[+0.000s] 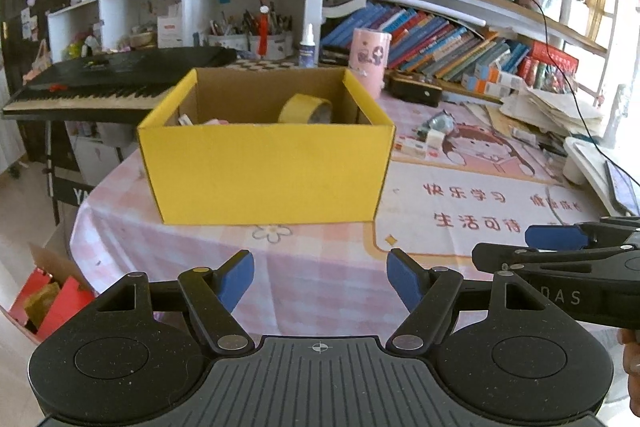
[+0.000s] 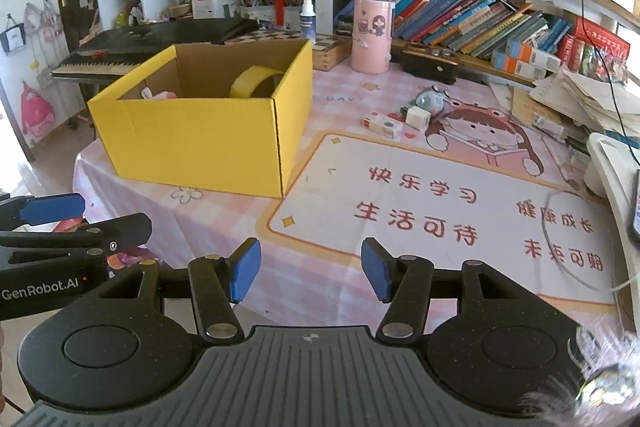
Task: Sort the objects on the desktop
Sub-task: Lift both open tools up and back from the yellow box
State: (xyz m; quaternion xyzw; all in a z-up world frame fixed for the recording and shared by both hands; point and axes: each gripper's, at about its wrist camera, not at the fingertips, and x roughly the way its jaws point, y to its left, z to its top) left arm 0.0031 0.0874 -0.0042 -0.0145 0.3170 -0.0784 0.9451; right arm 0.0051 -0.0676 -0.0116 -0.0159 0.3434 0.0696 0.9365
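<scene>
My left gripper [image 1: 320, 283] and right gripper [image 2: 310, 273] hung spread, gripping nothing (blue pads bare), the yellow box [image 1: 264, 167] at twelve o'clock.

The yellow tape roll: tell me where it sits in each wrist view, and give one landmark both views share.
Left wrist view: the yellow tape roll stands on edge inside the yellow cardboard box, at its back right, above picture centre.
Right wrist view: the roll is in the same box, upper left of centre, near the right-hand wall.
Shared landmark: the pink cylindrical container behind the box.
</scene>
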